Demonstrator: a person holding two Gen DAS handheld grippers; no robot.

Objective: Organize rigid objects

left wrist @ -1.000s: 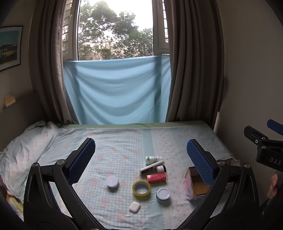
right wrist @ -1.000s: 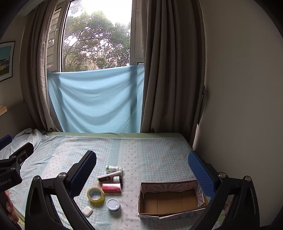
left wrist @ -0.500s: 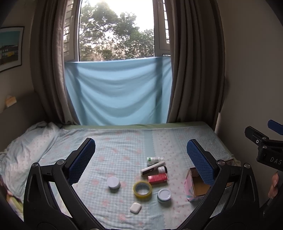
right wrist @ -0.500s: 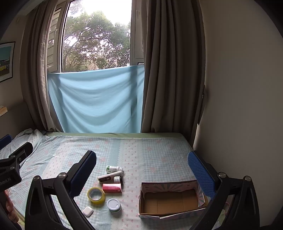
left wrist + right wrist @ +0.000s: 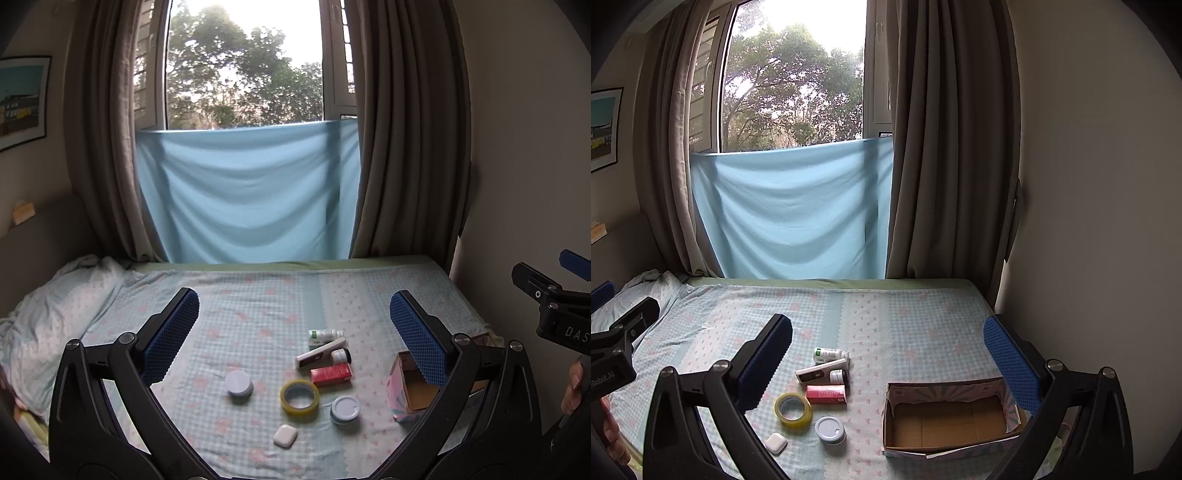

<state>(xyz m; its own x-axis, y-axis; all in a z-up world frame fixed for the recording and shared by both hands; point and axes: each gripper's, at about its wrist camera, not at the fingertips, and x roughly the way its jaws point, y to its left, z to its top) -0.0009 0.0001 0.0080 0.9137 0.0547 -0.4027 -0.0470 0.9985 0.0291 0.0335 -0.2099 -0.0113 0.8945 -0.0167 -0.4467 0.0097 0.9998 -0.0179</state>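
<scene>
The bed (image 5: 923,332) w/ a blue checked sheet fills the low half of both views. Behind it hang brown curtains (image 5: 945,147) and a light blue cloth (image 5: 790,214) over the window (image 5: 243,66). A crumpled blanket (image 5: 55,314) lies on the bed's left side.

The left gripper (image 5: 293,328) hangs above the bed, fingers (image 5: 171,332) spread wide, holding nothing. The right gripper (image 5: 886,354) is the same: fingers (image 5: 1012,362) wide apart, nothing between them. Each gripper shows at the edge of the other's view.

An open cardboard box (image 5: 951,415) sits on the bed's right side, w/ nothing seen inside. The small things lie in a loose bunch to its left, apart from it.

- Yellow tape roll (image 5: 793,410), lying flat, near the middle of the bunch.
- Red box (image 5: 826,394), just beside the tape, on the side toward the cardboard box.
- White stick thing (image 5: 822,371), lying slanted, just behind the red box.
- Small bottle w/ green label (image 5: 830,355), on its side, farthest back.
- Small bottle w/ dark cap (image 5: 839,376), close by the stick.
- Jar w/ pale lid (image 5: 830,430), in front of the red box.
- Round white tub (image 5: 239,384), left of the tape, a bit apart.
- Little white case (image 5: 775,442), nearest the camera.
</scene>
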